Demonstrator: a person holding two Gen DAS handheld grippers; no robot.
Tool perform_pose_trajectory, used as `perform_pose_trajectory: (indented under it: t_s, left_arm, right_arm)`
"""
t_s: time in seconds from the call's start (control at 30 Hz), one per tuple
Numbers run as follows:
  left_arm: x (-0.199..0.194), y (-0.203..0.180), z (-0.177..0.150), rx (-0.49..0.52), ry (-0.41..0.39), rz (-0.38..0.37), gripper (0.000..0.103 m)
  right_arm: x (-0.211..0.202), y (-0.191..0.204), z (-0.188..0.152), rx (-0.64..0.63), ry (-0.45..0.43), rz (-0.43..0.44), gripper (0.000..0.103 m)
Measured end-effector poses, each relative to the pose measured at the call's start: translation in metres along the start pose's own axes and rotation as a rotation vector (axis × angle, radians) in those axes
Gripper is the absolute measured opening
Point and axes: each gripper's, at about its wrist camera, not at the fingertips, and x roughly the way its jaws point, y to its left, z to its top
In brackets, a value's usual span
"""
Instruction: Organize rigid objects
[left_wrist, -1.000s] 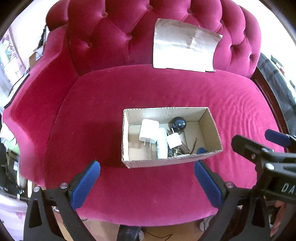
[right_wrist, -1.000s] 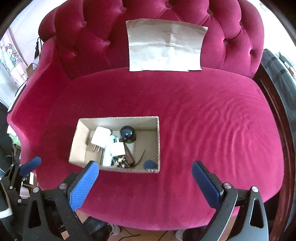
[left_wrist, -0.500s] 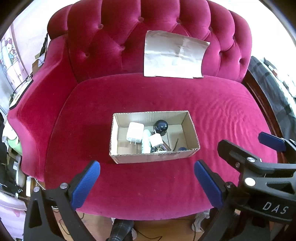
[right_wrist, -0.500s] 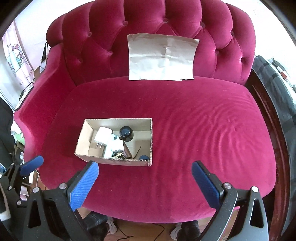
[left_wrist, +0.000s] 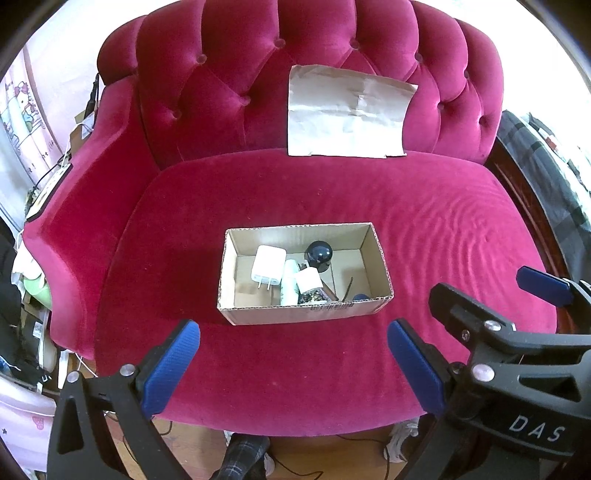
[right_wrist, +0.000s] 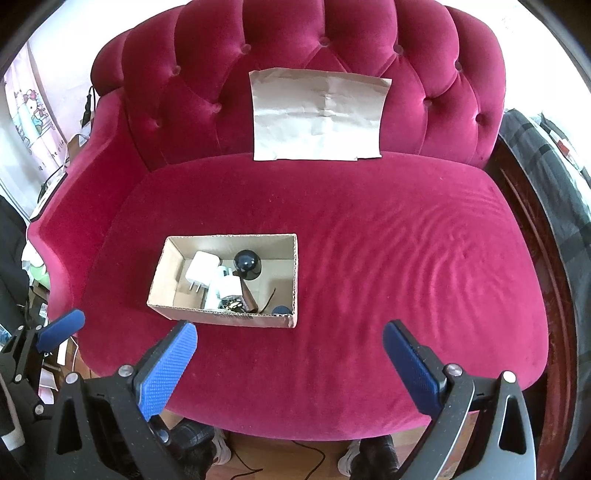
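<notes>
Cardboard box (left_wrist: 305, 312) holds every charger now, and both the left gripper (left_wrist: 293, 363) and right gripper (right_wrist: 290, 363) have pulled back, spread and empty, so sorting looks finished.

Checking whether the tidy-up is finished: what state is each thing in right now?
cardboard box: open-topped, upright on the seat
white charger: inside box, prongs toward the camera
dark round object: inside box, near back wall
sheet of paper: creased, leaning on the backrest
left gripper: open, empty
right gripper: open, empty
</notes>
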Motion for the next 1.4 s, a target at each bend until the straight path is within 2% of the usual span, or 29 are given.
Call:
perform_pose_trajectory:
  t_s: [0.73,1.4]
  left_arm:
    - [-0.006,0.001,0.002,-0.008,-0.007,0.031,0.103]
    - [-0.011,-0.004,0.006,0.001,-0.027,0.018,0.103]
  right_arm:
    - [-0.005,0.007,0.002,-0.007,-0.001,0.014,0.103]
    - [-0.009,0.008,0.005,-0.018,-0.024,0.017,0.103]
